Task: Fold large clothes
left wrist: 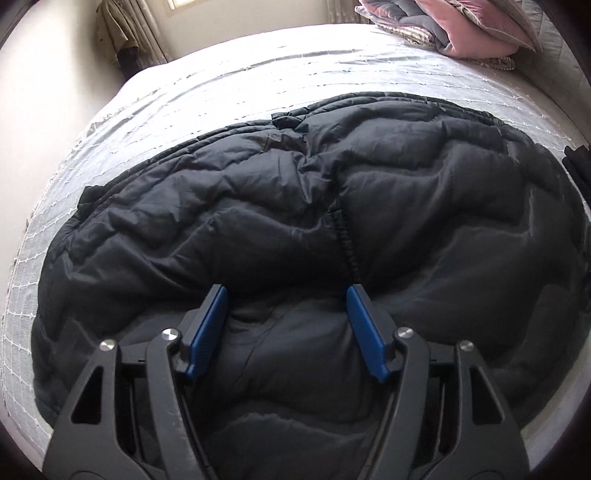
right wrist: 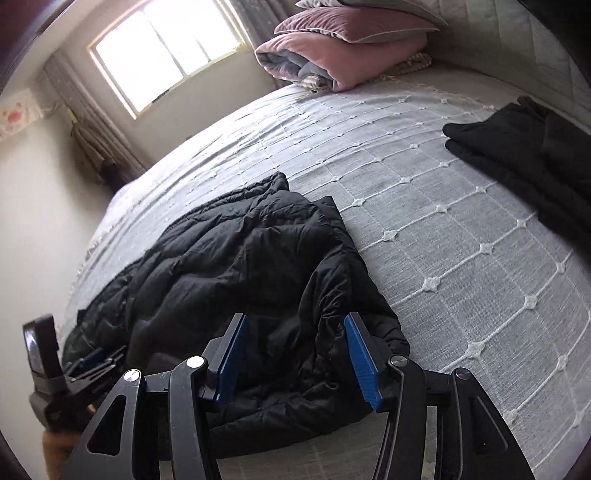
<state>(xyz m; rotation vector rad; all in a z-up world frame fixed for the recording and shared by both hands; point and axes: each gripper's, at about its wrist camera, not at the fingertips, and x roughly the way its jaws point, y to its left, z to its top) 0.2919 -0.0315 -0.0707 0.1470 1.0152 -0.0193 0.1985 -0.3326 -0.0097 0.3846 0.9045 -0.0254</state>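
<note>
Setting: home bedroom. Large bed [right wrist: 424, 206] with pale grey tufted coverlet fills both views. Folded pink quilt [right wrist: 332, 59] and pillows at upper right. Bright window [right wrist: 166, 48] with curtains, upper left.

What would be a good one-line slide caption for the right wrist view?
Right gripper, jaws apart, above a black puffer jacket on a grey quilted bedspread, near folded dark clothes.

Count of things on and around the bed [right wrist: 424, 206]

One black puffer jacket [left wrist: 295, 206]; one folded dark garment [right wrist: 524, 155] apart from it; one rolled pink-and-grey quilt [right wrist: 332, 62] under one pink pillow [right wrist: 354, 26]; one window [right wrist: 166, 48]; two grippers, left [left wrist: 286, 295] and right [right wrist: 295, 325].
</note>
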